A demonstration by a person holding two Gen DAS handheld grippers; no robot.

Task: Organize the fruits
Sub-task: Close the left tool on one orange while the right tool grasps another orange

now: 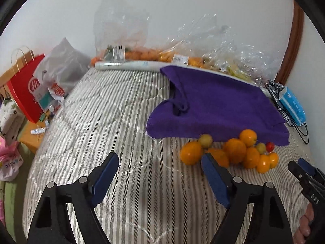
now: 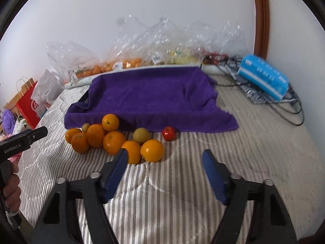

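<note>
Oranges point(image 2: 113, 142) lie heaped on the grey striped bed cover point(image 2: 182, 183), touching the purple towel's point(image 2: 150, 97) front edge, a small red fruit point(image 2: 169, 133) just right of them, while left gripper point(image 1: 160, 162) and right gripper point(image 2: 165, 158) hover with fingers apart, empty.
</note>
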